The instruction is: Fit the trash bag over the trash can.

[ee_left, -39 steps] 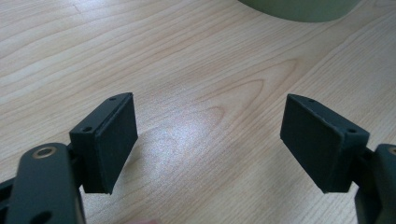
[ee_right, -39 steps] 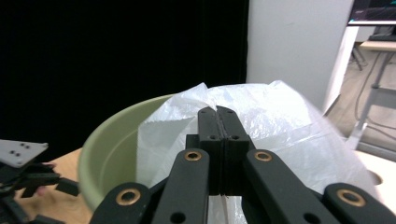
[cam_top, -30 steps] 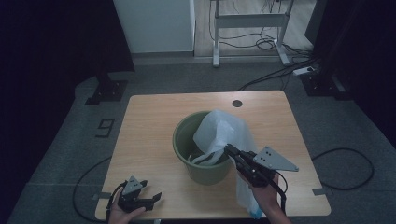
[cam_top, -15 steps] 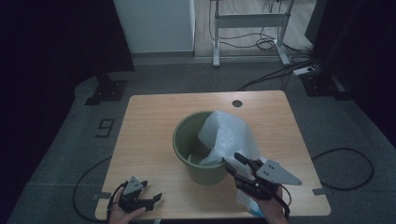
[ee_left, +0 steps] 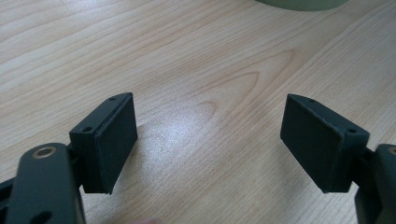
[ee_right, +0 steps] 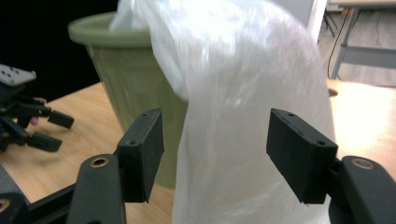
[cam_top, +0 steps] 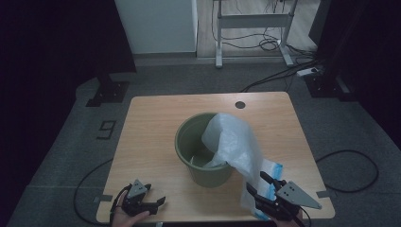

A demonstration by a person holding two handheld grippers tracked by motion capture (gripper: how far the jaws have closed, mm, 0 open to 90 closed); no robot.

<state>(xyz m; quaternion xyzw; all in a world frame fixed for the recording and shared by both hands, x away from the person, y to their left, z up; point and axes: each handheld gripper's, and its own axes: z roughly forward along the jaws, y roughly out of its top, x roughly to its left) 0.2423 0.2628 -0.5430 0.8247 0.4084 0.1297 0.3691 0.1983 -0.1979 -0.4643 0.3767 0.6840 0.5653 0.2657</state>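
A green bin [cam_top: 208, 174] stands mid-table on the wooden table [cam_top: 151, 142]. A translucent white bag [cam_top: 234, 142] spills over its rim and hangs down its front right side onto the tabletop. My right gripper [cam_top: 256, 182] is low at the table's front right corner. Its jaws have just been opening; in the right gripper view the bag [ee_right: 233, 70] hangs between the spread pads, which do not press it, with the bin [ee_right: 126, 60] behind. My left gripper [cam_top: 156, 195] rests at the front left edge, open [ee_left: 210, 135] over bare wood [ee_left: 187, 56].
A round cable hole [cam_top: 240, 104] sits near the table's far edge. Cables [cam_top: 350, 156] trail on the grey floor around the table. A white desk frame [cam_top: 250, 21] stands beyond, with dark panels at the left and right. The other gripper [ee_right: 28, 121] lies off to the left.
My right gripper has come down and back toward the front edge, and its jaws have spread off the bag. The bag now droops lower beside the bin. The left gripper stayed put.
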